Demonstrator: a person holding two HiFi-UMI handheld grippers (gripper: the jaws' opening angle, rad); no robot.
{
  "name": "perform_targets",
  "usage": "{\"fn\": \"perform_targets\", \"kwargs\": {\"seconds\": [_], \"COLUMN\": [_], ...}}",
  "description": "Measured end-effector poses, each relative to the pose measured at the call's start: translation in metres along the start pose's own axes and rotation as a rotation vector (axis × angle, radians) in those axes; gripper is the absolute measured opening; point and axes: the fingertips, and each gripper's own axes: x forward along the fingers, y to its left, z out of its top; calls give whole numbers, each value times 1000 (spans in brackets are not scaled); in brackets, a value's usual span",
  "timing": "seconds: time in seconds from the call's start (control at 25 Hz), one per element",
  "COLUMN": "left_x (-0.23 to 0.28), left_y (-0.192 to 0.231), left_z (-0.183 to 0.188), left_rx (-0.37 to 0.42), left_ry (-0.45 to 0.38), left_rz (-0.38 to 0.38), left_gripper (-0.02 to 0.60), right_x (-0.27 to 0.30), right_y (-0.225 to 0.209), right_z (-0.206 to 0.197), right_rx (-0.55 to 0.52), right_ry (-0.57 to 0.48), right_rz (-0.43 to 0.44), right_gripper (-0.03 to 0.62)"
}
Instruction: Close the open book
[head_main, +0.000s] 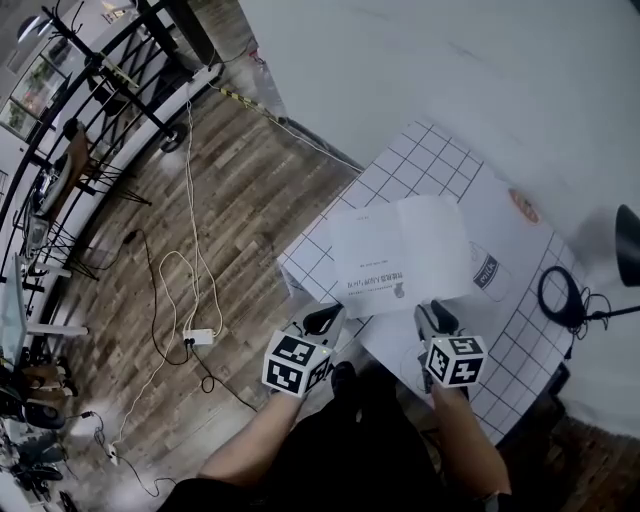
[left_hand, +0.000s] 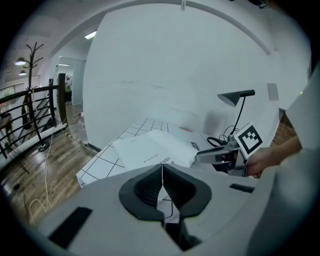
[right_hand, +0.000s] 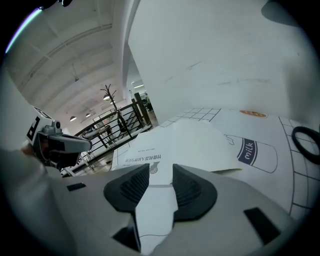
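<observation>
Book (head_main: 400, 250) lies open and flat on the gridded table (head_main: 425, 160), with its near edge just ahead of both tools. The left gripper (left_hand: 161, 176) has its jaws pressed together on nothing, and the right gripper (right_hand: 161, 176) has them a little apart, also empty. I think the thin pages could crease, or the book could slide toward the table's near left edge, if a jaw pushes the paper instead of going under it; there is free room toward the wall (head_main: 450, 60), and the cable coil (head_main: 560, 295) and lamp (head_main: 628, 245) at the right are well apart.
</observation>
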Motion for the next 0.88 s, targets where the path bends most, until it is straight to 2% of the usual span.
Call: {"fn": "perform_targets", "kwargs": {"seconds": [0.08,0.24,0.32,0.44,0.6,0.8,0.84,0.88], "left_x": [3,7,10,12,13,11,10,9], "left_y": [-4,-9,-9,-9,-9,-11,-11,-9], "left_z": [1,0,-4,-11,-20,-24,-26,-28], "left_rx": [4,19,25,24,22,31,32,32], "left_ry": [2,19,31,48,68,79,80,82], "left_rz": [-9,-19,-20,-17,-16,-13,-12,-10], "left_gripper": [12,12,12,12,12,12,12,12], "right_x": [-6,-17,-16,-4,11,17,17,15], "right_y": [-6,-38,-54,-57,-51,-72,-74,-75], "right_z": [0,-3,-6,-13,-15,4,7,9], "right_rx": [32,172,247,315,313,354,359,354], "right_ry": [-20,-114,-133,-117,-111,-168,-174,-180], "right_rz": [-10,-77,-90,-36,4,-32,-42,-53], "right_gripper": [158,236,255,259,259,259,252,213]}}
